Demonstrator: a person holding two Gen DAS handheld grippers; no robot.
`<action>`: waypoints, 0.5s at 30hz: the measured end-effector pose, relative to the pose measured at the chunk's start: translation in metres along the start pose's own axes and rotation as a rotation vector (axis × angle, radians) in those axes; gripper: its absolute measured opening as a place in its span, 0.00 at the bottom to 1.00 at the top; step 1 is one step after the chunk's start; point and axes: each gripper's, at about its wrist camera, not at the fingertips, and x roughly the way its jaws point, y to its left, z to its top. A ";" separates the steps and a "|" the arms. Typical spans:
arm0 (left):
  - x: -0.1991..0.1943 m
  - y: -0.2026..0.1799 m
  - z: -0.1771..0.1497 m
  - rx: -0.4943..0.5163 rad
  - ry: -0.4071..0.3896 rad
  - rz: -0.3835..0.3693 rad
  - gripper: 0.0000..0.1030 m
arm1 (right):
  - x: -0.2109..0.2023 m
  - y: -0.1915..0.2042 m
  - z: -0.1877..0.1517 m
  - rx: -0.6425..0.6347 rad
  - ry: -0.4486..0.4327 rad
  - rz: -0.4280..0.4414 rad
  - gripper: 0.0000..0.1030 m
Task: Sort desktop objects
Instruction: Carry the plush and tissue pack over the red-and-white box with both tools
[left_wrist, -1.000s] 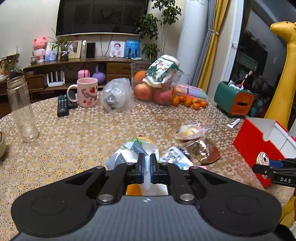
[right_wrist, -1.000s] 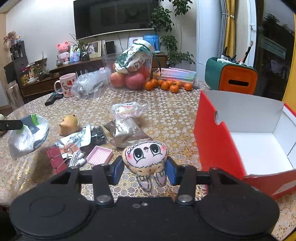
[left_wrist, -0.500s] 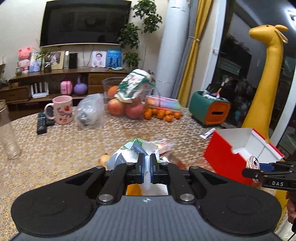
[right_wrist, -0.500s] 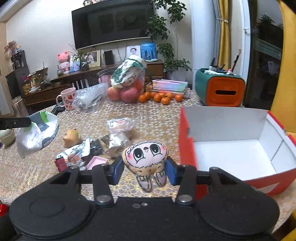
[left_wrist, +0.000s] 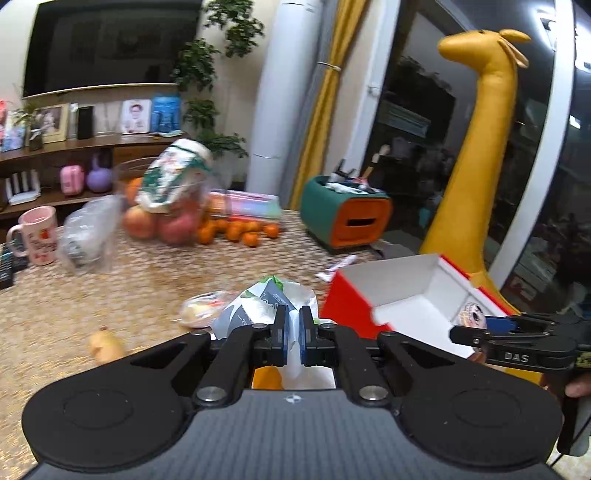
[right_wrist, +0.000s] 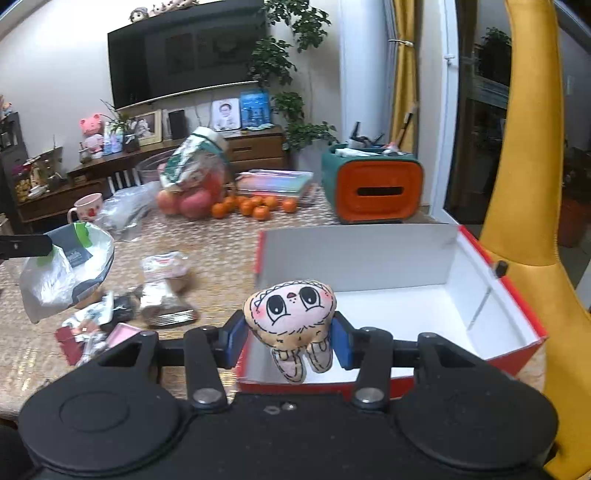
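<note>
The right claw (right_wrist: 289, 336), tilted downward, is clenched on a soft plush doll (right_wrist: 291, 312) above the red cardboard box (right_wrist: 509, 291). The left claw (left_wrist: 290, 328) pinches a crinkled plastic snack bag (left_wrist: 258, 308) above the patterned worktop (left_wrist: 110, 295).

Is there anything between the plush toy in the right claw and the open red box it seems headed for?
Nothing visible blocks it. The plush toy, clamped in the right claw, already hangs above the near wall of the red box, whose top is open and whose white floor looks bare. The left claw, holding a foil bag, is off to the side.
</note>
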 end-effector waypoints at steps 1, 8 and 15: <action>0.004 -0.007 0.002 0.007 0.002 -0.010 0.05 | 0.001 -0.005 0.001 0.002 0.003 -0.005 0.45; 0.031 -0.054 0.015 0.066 0.013 -0.078 0.05 | 0.012 -0.041 0.003 0.012 0.033 -0.048 0.45; 0.064 -0.094 0.026 0.119 0.021 -0.127 0.05 | 0.021 -0.066 0.006 -0.005 0.044 -0.083 0.45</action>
